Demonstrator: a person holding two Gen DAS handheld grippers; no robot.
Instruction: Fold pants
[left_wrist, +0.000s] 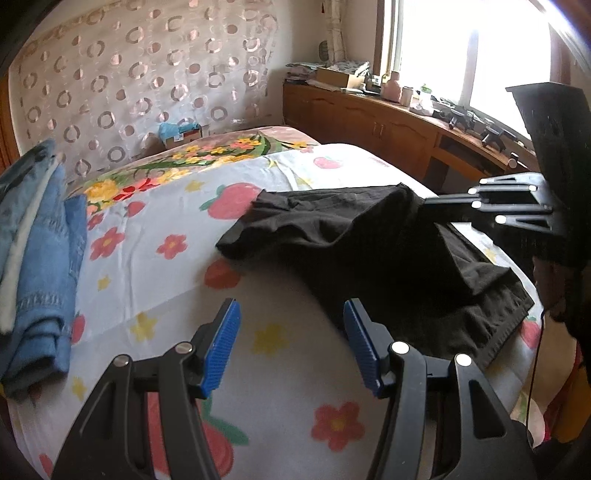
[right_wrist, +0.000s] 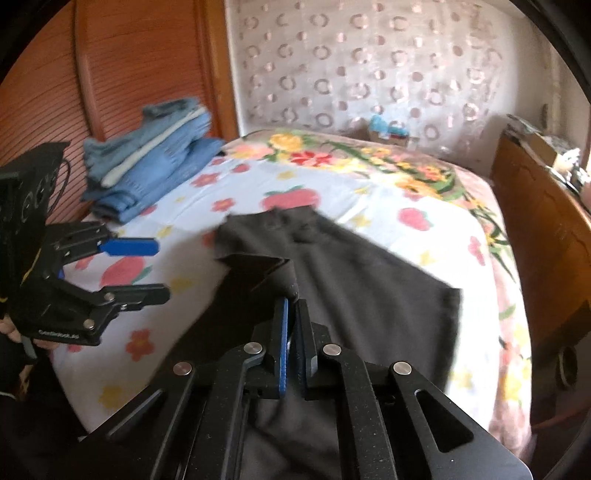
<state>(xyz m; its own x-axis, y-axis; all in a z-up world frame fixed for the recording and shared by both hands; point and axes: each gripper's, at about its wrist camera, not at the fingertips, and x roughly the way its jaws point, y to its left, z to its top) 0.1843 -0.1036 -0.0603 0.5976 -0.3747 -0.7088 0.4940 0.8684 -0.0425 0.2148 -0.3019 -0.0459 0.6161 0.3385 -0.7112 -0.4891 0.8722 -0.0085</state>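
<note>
Left wrist view: your left gripper (left_wrist: 291, 343) fills the lower centre of the frame with its blue pads (left_wrist: 221, 347) spread wide apart and nothing between them, poised above the flower-and-strawberry bed sheet (left_wrist: 155, 236). The black pants (left_wrist: 369, 251) lie across the centre and right of the frame, one end toward the middle of the bed and a hemmed edge at lower right. Your right gripper (left_wrist: 428, 202) enters from the right edge, its fingers closed on a raised fold of the pants. A stack of folded blue jeans (left_wrist: 40, 258) sits at the left edge. A wooden cabinet (left_wrist: 369, 125) carrying small clutter runs under the window (left_wrist: 461, 48) at upper right.

Right wrist view: your right gripper (right_wrist: 293, 295) rises from the bottom centre, its blue-lined fingers pressed almost together and pinching a peak of the black pants (right_wrist: 369, 280), which spread from the centre toward the lower right and appear motion-blurred. Your left gripper (right_wrist: 159, 269) shows at the left edge, fingers well apart and holding nothing, just beside the near edge of the pants. The blue jeans (right_wrist: 147, 162) rest at upper left against an orange slatted wooden panel (right_wrist: 129, 55).
</note>
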